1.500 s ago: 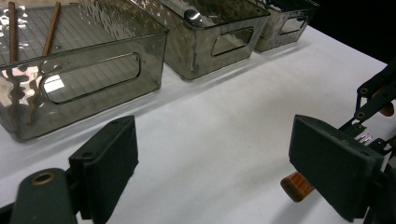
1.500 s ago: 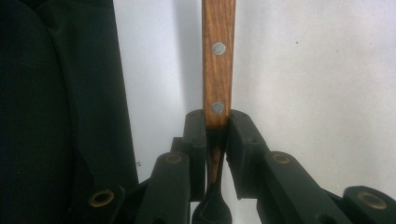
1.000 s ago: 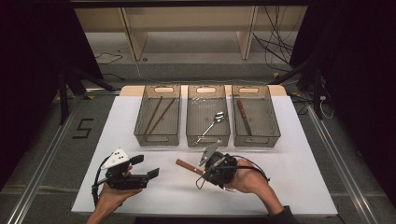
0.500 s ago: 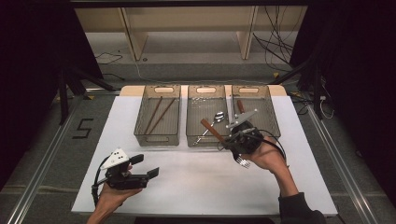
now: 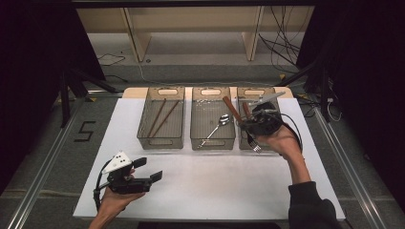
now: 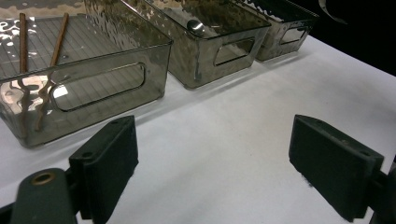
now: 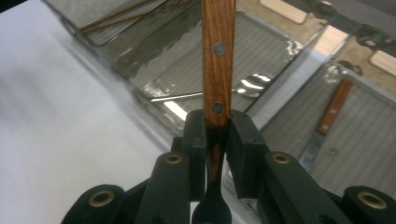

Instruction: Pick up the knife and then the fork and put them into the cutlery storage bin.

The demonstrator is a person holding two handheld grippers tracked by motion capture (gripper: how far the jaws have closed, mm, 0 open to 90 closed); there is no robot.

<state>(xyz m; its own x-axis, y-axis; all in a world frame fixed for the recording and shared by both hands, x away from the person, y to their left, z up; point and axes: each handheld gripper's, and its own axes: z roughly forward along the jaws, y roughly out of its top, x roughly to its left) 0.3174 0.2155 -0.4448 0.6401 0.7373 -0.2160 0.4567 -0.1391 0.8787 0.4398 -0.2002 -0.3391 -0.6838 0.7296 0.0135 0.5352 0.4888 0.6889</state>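
Observation:
My right gripper is shut on a fork with a wooden handle. It holds the fork in the air over the near end of the right bin. The handle slants up and left, and the metal tines hang below the hand. In the right gripper view both pads clamp the riveted handle at my right gripper. Another wooden-handled utensil lies in the bin beneath. My left gripper rests low at the table's front left, open, with bare table between its fingers.
Three clear bins stand in a row at the back of the white table. The left bin holds two chopsticks. A spoon lies in the middle bin. Dark stands and cables flank the table.
My right gripper has carried the fork up from the front middle of the table, away and to the right, to above the right bin. The left gripper has stayed put.

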